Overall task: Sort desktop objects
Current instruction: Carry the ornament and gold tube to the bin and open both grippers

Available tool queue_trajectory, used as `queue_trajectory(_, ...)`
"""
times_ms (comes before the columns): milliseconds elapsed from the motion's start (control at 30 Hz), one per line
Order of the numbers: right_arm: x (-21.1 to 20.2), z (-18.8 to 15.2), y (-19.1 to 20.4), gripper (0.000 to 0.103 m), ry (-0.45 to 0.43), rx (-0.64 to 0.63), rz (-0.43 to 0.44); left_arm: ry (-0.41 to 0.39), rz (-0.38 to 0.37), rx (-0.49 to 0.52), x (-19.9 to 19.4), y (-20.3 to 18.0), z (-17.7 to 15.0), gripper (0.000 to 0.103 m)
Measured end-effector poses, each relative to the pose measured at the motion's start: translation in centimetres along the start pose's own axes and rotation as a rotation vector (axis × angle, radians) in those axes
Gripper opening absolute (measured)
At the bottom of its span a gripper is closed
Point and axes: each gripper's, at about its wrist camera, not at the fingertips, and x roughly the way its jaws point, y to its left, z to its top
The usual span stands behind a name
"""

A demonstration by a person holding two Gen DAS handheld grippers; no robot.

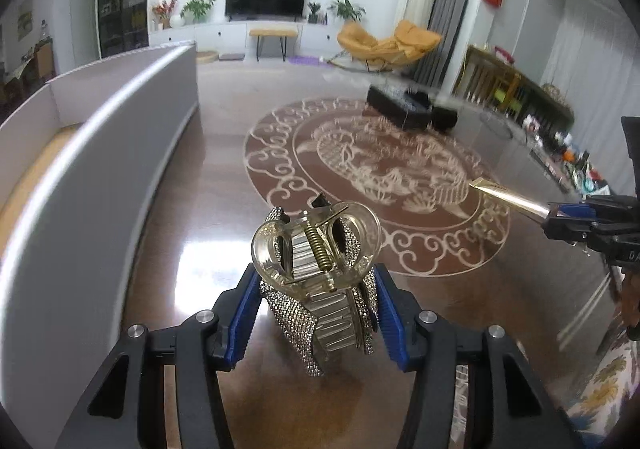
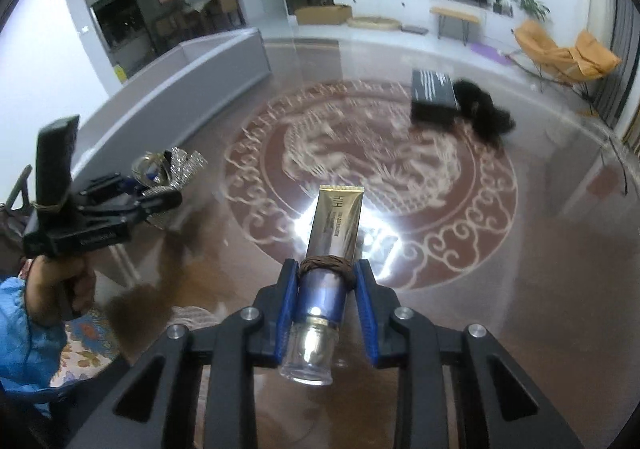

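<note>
1. Desktop objects are already in both grippers, lifted clear of the glossy brown table with the pale round dragon pattern (image 1: 224,169), so I judge the step in hand to be carrying them toward a drop-off
2. Left wrist view: the left gripper (image 1: 316,313) is clamped by its blue pads on a clear plastic hair claw clip with rhinestone-covered wings (image 1: 316,269), spring end pointing away from the camera
3. Close on the left runs the white corrugated-plastic bin with a divider (image 1: 120,153), open at the top; it looks the likely place for sorting
4. At the right edge the right gripper (image 1: 560,219) shows side-on, a gold tube tip sticking out of it
5. Far right on the table sits a black rectangular box (image 1: 404,105)
6. Right wrist view: the right gripper is closed on a gold and blue cosmetic tube with a clear cap (image 2: 324,281), a brown hair tie (image 2: 326,263) wound round the tube at the pads
7. Far right lie the black box and a black fluffy thing (image 2: 484,109) touching it, both yet to be sorted
8. The next move calls for lifting each load over the bin's tall near wall, which stands in the way, and keeping the two grippers from crossing
</note>
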Motion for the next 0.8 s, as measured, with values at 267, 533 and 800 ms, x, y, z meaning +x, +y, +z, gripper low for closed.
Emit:
queue_trajectory(267,-2.3,5.9,6.9,0.029,-0.135,-0.054,0.105,-0.17,-0.018,-0.085,-9.7,3.1,1.9,0.054)
queue_trajectory(533,0.5,14.1,21.3,0.029,-0.195,-0.181,0.315,-0.158,0.201,-0.186,-14.8,15.7,3.2,0.054)
queue_trajectory(800,10.1,17.7,31.3,0.039,-0.046,-0.197,0.412,0.09,0.368,-0.287,-10.7,24.3,1.7,0.079)
